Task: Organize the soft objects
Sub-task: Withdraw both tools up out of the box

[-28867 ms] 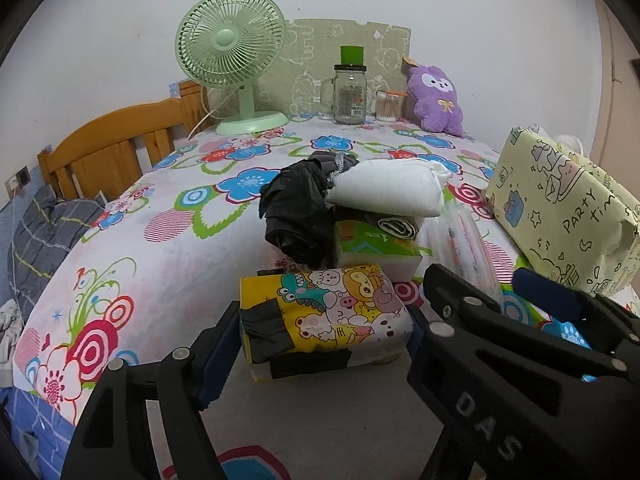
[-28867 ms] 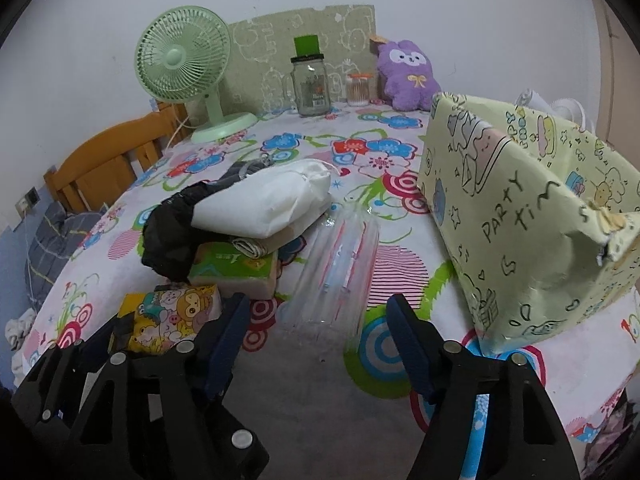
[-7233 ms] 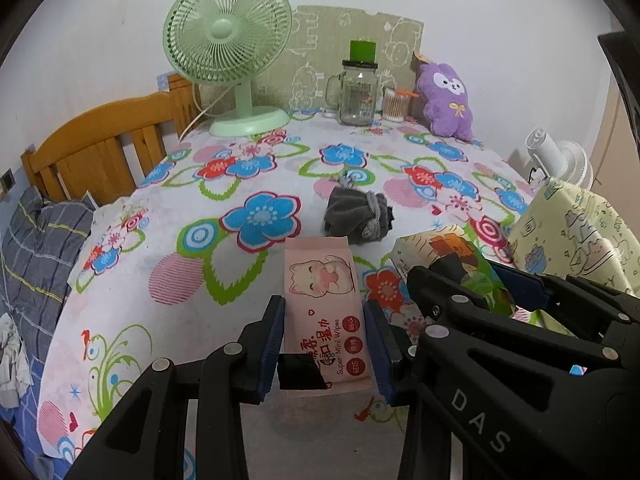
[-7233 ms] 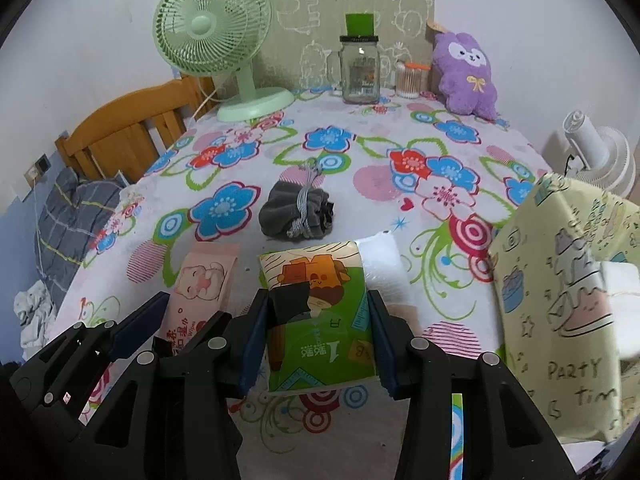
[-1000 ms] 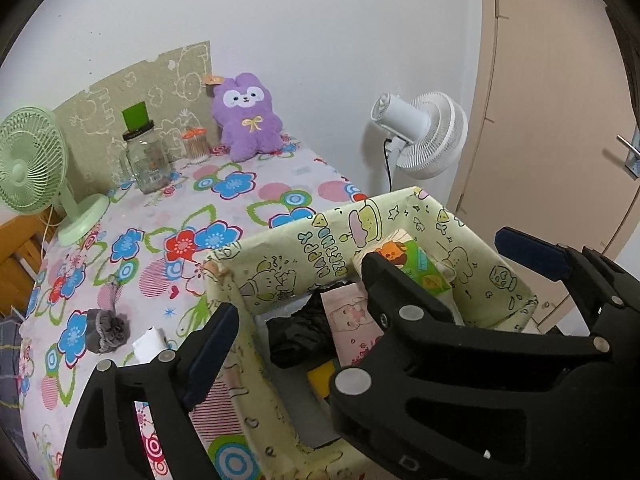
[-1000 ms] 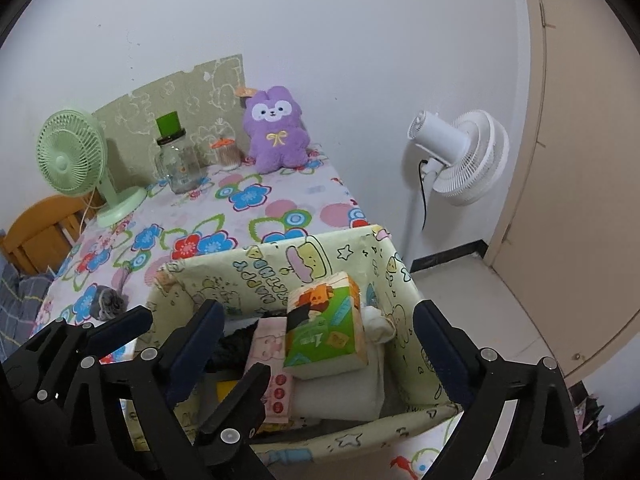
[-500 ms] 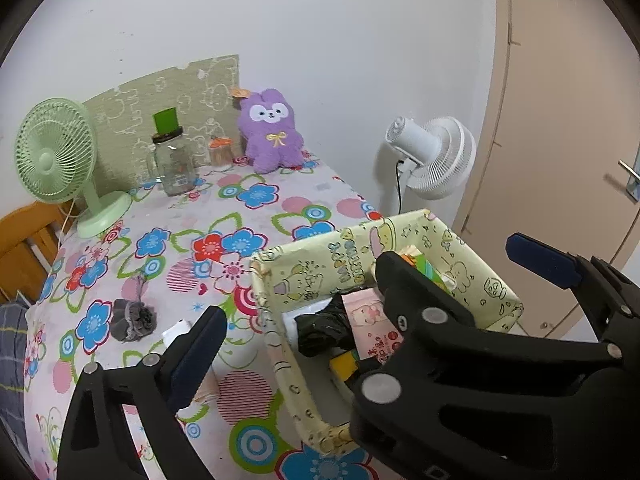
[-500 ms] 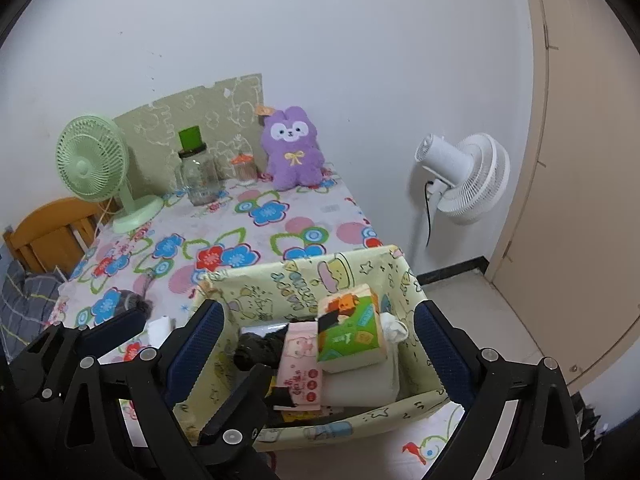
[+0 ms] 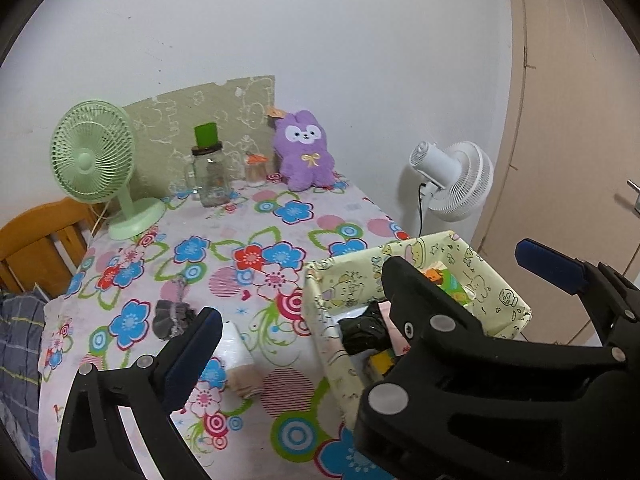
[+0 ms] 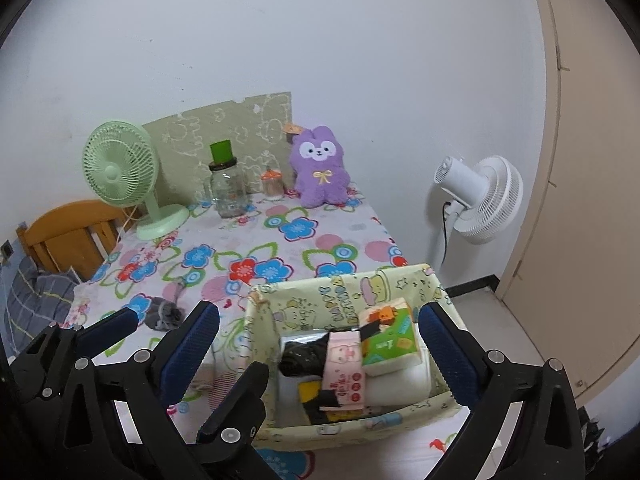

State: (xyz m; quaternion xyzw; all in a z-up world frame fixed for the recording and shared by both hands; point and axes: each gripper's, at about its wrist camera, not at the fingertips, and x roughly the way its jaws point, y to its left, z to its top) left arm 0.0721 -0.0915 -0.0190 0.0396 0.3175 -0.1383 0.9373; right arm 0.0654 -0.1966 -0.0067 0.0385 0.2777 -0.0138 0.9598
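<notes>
We have both hand-held grippers released — nothing between the fingers on either side. The left hand-held gripper [image 9: 368, 296] fills the bottom of its view, fingers spread wide. The right hand-held gripper [image 10: 318, 338] sits at the bottom of its view, also spread wide, straddling the box [image 10: 400, 286].

The box is yellow-green with cartoon print, lower centre-right of the right view, near the right edge of the counter [image 10: 280, 236] with its floral cloth. Inside the box we see:
- green tissue pack [image 10: 390, 336] on top, towards the right
- pink wipes pack [image 10: 344, 372] in the middle, leaning against the tissue pack
- black bag [image 10: 300, 354] to the left of the wipes
- white pad [image 10: 404, 384] underneath, plus something yellow at the bottom that we can't identify

Outside the box on the counter: a grey sock bundle [image 9: 172, 318] at left centre of the left view, and a white roll [image 9: 236, 344] just below it, close to the left finger tip.

Top of the counter, against the wall — green fan [image 10: 120, 172] at left, glass jar [image 10: 228, 190] with green lid, purple plush [image 10: 320, 172]. A white fan [image 10: 484, 200] stands off the counter at right.
</notes>
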